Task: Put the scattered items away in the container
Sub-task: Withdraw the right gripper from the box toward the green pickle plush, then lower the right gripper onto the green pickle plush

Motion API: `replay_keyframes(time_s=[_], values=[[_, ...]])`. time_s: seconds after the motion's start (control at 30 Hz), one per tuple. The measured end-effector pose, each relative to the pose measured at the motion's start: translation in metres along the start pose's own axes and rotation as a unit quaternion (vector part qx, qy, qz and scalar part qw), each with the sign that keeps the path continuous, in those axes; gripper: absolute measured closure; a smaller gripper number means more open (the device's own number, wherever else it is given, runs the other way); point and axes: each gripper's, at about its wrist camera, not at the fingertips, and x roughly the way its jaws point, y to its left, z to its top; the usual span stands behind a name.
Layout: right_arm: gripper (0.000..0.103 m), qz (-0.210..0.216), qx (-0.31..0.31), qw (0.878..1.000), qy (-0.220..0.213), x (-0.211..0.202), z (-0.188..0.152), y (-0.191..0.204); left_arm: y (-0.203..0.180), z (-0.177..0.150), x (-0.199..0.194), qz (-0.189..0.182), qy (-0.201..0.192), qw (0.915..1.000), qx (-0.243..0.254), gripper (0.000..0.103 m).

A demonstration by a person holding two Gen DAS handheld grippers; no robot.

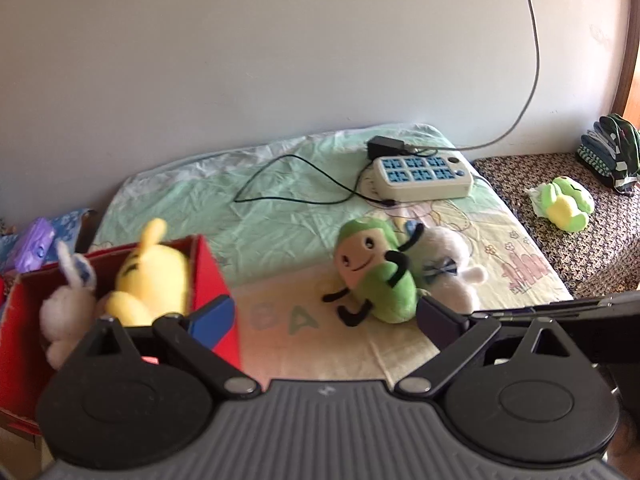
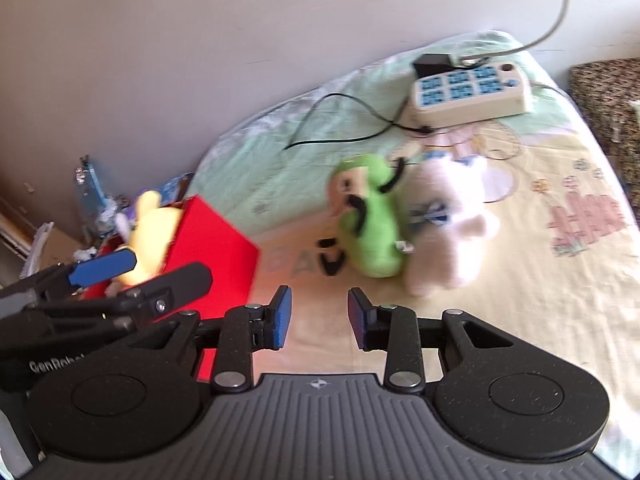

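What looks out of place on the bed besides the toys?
A power strip with an adapter and loose black cable lies on the bedsheet behind the green plush and white plush. Odd spot for it; it isn't a toy for the red box.

Green plush (image 2: 370,224), red box (image 2: 212,256), parted tool (image 2: 320,318)

Pale letters "BA" printed on the bed sheet (image 1: 280,320) in the left wrist view, white lettering "GenRobo", cut off, probably a brand name, on the body of the left gripper (image 2: 148,272) at the left edge of the right wrist view.
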Motion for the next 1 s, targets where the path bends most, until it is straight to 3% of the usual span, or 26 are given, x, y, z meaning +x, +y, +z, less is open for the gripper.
replay_keyframes(time_s=[0.43, 0.67, 1.0], values=[[0.068, -0.002, 0.0, 1.0, 0.006, 0.017, 0.028, -0.028, -0.017, -0.007, 0.033, 0.027, 0.027, 0.9993, 0.006, 0.006], [0.068, 0.003, 0.008, 1.0, 0.006, 0.023, 0.037, -0.035, -0.033, -0.014, 0.049, 0.024, 0.043, 0.9985, 0.024, 0.006], [0.068, -0.009, 0.021, 1.0, -0.007, 0.02, 0.042, -0.048, -0.038, -0.017, 0.07, 0.009, 0.056, 0.9983, 0.012, 0.006]])
